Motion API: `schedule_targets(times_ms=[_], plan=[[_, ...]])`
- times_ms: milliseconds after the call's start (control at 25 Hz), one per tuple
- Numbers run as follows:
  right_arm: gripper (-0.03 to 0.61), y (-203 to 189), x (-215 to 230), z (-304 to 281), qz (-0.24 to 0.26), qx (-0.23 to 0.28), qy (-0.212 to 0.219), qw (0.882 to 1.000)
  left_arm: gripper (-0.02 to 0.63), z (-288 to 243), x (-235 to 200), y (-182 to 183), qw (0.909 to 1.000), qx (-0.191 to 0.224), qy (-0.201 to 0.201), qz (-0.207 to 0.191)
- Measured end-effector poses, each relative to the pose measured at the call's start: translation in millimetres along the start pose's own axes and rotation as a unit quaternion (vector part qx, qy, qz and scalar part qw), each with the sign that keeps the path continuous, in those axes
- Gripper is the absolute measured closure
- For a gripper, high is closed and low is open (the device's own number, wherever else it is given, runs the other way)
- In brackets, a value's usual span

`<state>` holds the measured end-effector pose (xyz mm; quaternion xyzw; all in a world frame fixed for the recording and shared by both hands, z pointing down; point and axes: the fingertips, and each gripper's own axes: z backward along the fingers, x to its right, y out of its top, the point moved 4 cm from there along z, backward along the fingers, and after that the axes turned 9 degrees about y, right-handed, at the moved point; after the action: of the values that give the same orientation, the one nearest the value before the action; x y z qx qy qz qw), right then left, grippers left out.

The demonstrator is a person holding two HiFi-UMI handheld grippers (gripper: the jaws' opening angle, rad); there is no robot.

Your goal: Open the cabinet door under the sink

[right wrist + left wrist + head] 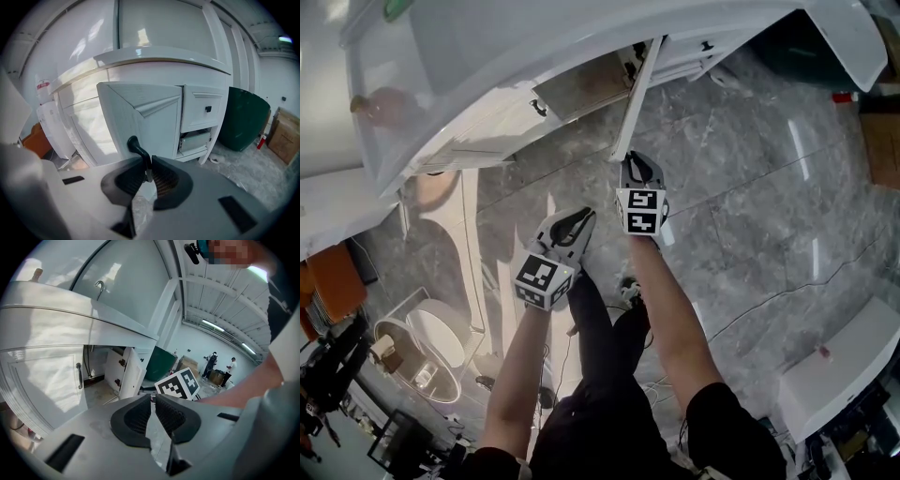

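Note:
The white sink cabinet [487, 122] runs across the top of the head view. Its right door [637, 89] stands swung out toward me, and the inside [581, 84] shows behind it. My right gripper [632, 161] is at the door's lower edge. In the right gripper view the right gripper [147, 172] is shut on the door's dark handle [135, 144], with the door panel [150, 117] just behind it. My left gripper [584, 219] hangs lower left of the door, shut with nothing in it [153, 405]. The left door [42, 380] with its handle [78, 376] stays closed.
A drawer [205, 110] and an open shelf [194, 140] sit right of the door. A green bin [243, 119] and cardboard boxes [283, 136] stand further right. A round white fixture [431, 342] is at lower left, a white box [844, 370] at lower right, and a cable [769, 300] lies on the marble floor.

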<state>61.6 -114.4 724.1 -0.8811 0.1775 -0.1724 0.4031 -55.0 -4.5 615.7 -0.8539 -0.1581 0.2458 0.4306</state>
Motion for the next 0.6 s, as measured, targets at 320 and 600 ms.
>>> schedule_targets(times_ms=[320,600], plan=[[0.491,-7.1,31.1,21.0,0.047,-0.009,-0.001,0.999,0.574,-8.3,17.1,0.0,0.9999,-0.005,-0.007,-0.005],[0.492,-12.8,51.3,31.4,0.058,-0.005,0.016,0.998,0.574,-15.8,36.4,1.8,0.9996,-0.008,-0.025,-0.014]])
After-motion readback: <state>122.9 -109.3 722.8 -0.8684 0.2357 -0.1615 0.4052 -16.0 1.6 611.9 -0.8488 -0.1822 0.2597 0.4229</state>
